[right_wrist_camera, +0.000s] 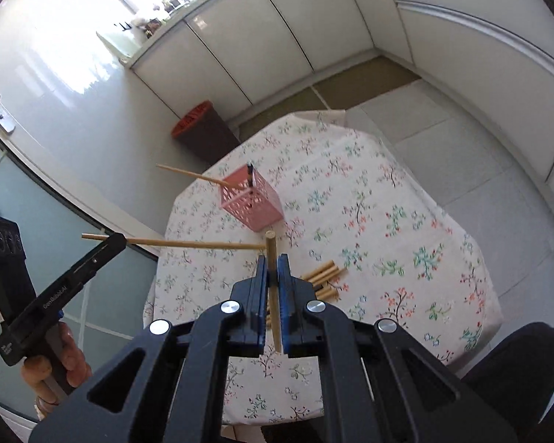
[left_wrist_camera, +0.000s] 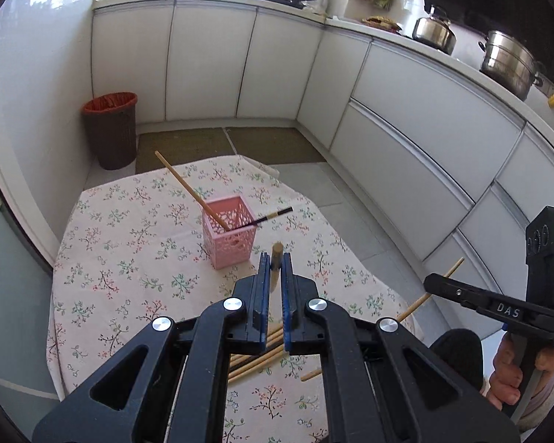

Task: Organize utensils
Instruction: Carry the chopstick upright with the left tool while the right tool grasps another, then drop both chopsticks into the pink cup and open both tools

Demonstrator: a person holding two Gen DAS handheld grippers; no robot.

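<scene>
A pink mesh basket [left_wrist_camera: 231,238] [right_wrist_camera: 251,199] stands on the floral tablecloth [left_wrist_camera: 129,258]. A wooden chopstick [left_wrist_camera: 188,192] and a black-tipped one [left_wrist_camera: 273,216] lean in it. My left gripper [left_wrist_camera: 275,262] [right_wrist_camera: 116,240] is shut on a wooden chopstick [left_wrist_camera: 277,249] [right_wrist_camera: 195,244], raised above the table. My right gripper [right_wrist_camera: 273,262] [left_wrist_camera: 432,280] is shut on another wooden chopstick [right_wrist_camera: 271,243] [left_wrist_camera: 413,308], also lifted. Several loose chopsticks [right_wrist_camera: 321,277] [left_wrist_camera: 258,361] lie in a pile under both grippers.
A brown bin with an orange liner [left_wrist_camera: 110,129] [right_wrist_camera: 203,129] stands on the floor beyond the table. White cabinets [left_wrist_camera: 406,129] curve round the back and right, with steel pots [left_wrist_camera: 509,62] on the counter. A hand [left_wrist_camera: 513,373] holds the right gripper's handle.
</scene>
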